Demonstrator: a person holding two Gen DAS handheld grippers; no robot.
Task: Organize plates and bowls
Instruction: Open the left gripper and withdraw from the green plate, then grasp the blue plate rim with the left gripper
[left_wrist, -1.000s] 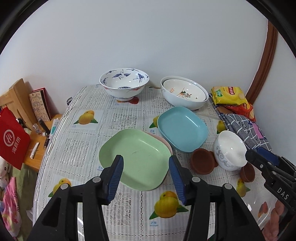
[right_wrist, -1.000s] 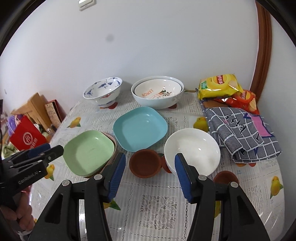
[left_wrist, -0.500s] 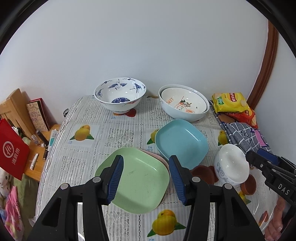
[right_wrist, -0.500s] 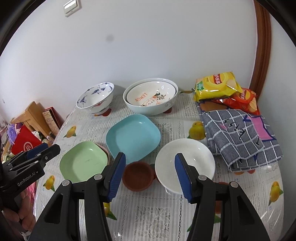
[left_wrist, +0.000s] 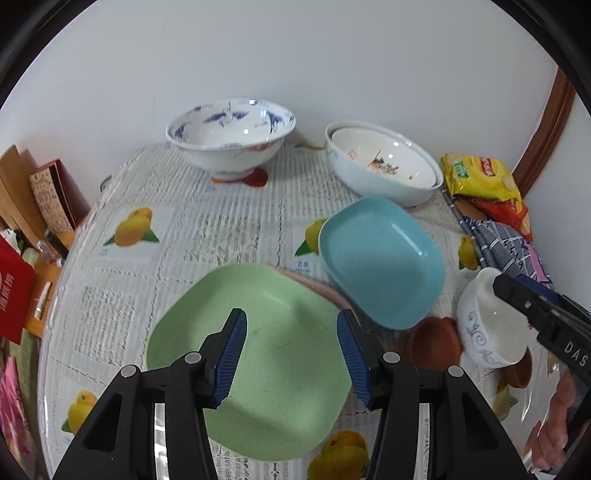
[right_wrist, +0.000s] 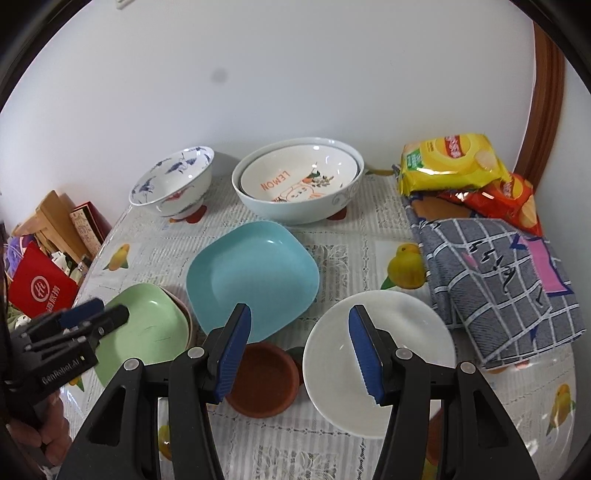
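The left gripper is hanging over the green plate, its blue-padded jaws spread wide and holding nothing. The green plate is square with rounded corners, matte and faintly scuffed, and is sitting nested on a pink plate, of which only a thin edge is showing at the far right side. Just to the right, the blue plate, the same rounded-square shape and glossy, is lying on the fruit-print tablecloth.

The right gripper is hovering near the white bowl, jaws also wide apart and empty; its right finger is crossing the bowl's left part. A brown saucer is sitting between the blue plate and the white bowl, partly covered by the left finger.

At the far edge, a blue-and-white patterned bowl is standing on the left, and a bowl printed "LEMON" is resting inside a larger pale bowl. On the far right, snack bags are lying beside a checked cloth. A second brown saucer behind the white bowl is mostly hidden in the left wrist view.
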